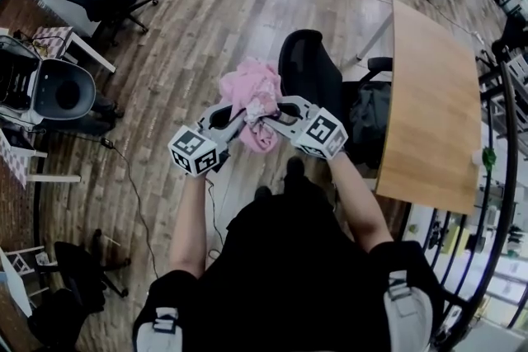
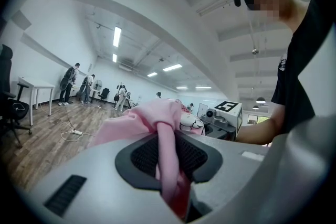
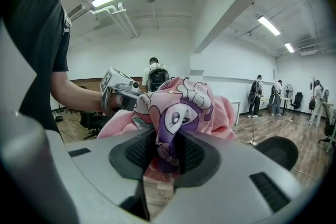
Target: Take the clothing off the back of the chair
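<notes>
1. Clothing (image 1: 252,107), a pink garment, hangs bunched in the air between the two grippers, each pinching a fold of it. It looks to be already lifted off the chair back, so the step in hand is carrying it clear. I cannot tell whether a trailing hem touches the chair.
2. The next move calls for both grips to hold firm while the bundle travels away from the chair and any loose cloth is kept from snagging on it.
3. Wooden floor (image 1: 190,29): glossy brown planks run below both grippers.
4. Desk (image 1: 433,103): a flat, pale wooden top with a straight edge, off to the right of the right gripper.
5. Chair (image 1: 309,70): black, with a curved mesh back, just beyond the right gripper and a little to its right.
6. The garment is soft, limp and crumpled. It is plain pink near the left gripper and carries a purple-and-white cartoon print at the right gripper's jaws.
7. Left gripper (image 1: 235,116): smooth grey shell, jaws nearly together and clamped on a plain pink fold between dark ribbed pads (image 2: 142,157).
8. Right gripper (image 1: 276,116): same build, jaws narrow, dark pads (image 3: 137,153) squeezing the printed fold.
</notes>
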Available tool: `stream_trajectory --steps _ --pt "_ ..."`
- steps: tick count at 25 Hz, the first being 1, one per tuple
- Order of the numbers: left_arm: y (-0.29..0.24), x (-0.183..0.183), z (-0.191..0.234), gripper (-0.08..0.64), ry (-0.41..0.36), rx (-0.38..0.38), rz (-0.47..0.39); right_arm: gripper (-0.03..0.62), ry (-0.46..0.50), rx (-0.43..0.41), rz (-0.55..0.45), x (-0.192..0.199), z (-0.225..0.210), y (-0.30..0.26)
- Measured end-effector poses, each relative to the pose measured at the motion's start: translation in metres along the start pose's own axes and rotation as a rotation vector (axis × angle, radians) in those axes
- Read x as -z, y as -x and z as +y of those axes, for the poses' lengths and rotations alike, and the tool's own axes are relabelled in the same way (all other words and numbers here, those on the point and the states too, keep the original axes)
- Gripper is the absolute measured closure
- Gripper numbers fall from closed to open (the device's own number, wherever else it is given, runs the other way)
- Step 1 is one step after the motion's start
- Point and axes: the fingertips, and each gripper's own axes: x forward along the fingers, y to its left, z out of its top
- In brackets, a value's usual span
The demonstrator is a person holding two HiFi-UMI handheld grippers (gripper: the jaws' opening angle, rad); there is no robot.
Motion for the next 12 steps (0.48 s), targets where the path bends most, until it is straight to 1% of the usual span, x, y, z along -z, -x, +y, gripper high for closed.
stream_trajectory --steps 4,7,12 --pt "0.008 0.013 -0.007 0.491 0.008 0.008 -0.003 0.495 -0.012 0.018 0.013 0.01 0.014 0.0" --pt "0.018 0.023 -0.013 0.491 0.003 0.014 0.003 0.497 0.002 0.02 -0.001 0.019 0.026 -0.002" --pt "0.021 0.022 -0.017 0.491 0.006 0.014 0.019 0.502 0.009 0.014 0.018 0.016 0.033 0.0"
